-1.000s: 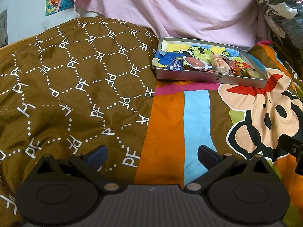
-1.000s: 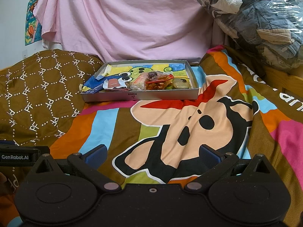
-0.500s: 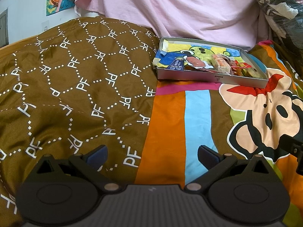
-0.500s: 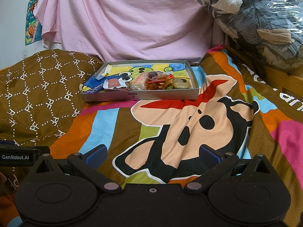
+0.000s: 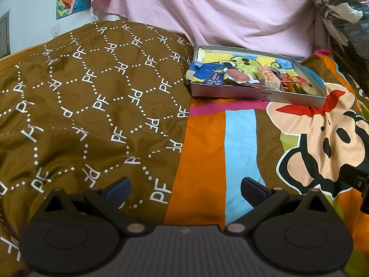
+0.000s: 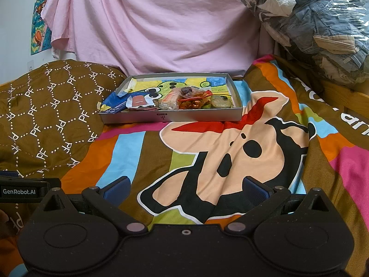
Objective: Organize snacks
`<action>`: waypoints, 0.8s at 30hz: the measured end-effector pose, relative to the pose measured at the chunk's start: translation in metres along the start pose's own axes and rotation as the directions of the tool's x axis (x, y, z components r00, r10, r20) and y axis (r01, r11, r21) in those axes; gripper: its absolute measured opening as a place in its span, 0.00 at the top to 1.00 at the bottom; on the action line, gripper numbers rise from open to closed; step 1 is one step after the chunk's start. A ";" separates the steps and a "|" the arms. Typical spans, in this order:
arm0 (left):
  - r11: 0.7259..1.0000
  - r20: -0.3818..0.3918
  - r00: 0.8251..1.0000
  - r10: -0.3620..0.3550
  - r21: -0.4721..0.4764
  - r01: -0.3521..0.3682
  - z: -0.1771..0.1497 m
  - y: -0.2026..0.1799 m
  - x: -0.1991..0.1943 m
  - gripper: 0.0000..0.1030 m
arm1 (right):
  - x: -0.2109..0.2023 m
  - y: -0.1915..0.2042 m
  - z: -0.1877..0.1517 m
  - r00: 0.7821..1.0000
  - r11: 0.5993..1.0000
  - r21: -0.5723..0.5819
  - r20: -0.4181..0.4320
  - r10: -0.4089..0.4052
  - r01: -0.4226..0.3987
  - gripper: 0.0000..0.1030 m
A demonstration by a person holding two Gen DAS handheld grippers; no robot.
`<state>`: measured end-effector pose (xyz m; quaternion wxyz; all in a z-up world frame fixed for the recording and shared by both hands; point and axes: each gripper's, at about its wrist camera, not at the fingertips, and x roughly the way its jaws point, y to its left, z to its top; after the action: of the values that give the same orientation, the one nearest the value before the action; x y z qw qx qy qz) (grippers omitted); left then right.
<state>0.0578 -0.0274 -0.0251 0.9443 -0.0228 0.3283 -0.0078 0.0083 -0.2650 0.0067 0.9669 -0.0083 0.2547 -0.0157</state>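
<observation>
A shallow grey box [image 5: 258,95] [image 6: 170,116] with a cartoon lining rests on the bed, well ahead of both grippers. Several wrapped snacks lie along its near side: a blue packet [image 6: 113,106], a red-and-white packet [image 6: 138,101], an orange bar [image 6: 169,99], red-gold wrappers [image 6: 194,100] and a round cookie [image 6: 220,102]. My left gripper [image 5: 185,190] hovers open over the blanket with nothing between its fingers. Likewise my right gripper [image 6: 185,190] is open and holds nothing. The left gripper's body [image 6: 23,190] shows at the lower left in the right wrist view.
A brown PF-patterned pillow [image 5: 92,92] bulges on the left. The striped cartoon blanket [image 6: 230,157] covers the bed. A pink sheet [image 6: 161,27] hangs behind the box. A plastic-wrapped bundle of clothes [image 6: 318,30] is stacked at the right rear.
</observation>
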 end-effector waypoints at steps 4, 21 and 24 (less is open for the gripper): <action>1.000 0.000 1.000 0.000 -0.001 0.000 0.000 0.000 0.000 0.00 | 0.000 0.000 0.000 1.000 1.000 0.000 0.000 0.000 0.000 0.01; 0.999 -0.027 1.000 0.014 0.051 -0.012 -0.001 -0.005 0.002 0.00 | 0.000 0.001 0.000 1.000 1.000 0.000 -0.002 0.000 0.000 0.01; 0.998 -0.031 0.999 0.019 0.056 -0.017 -0.002 -0.005 0.003 0.00 | 0.000 0.001 0.000 1.000 1.000 -0.001 -0.001 -0.001 0.001 0.01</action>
<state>0.0590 -0.0328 -0.0278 0.9393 0.0067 0.3431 -0.0087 0.0084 -0.2641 0.0062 0.9667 -0.0088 0.2554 -0.0159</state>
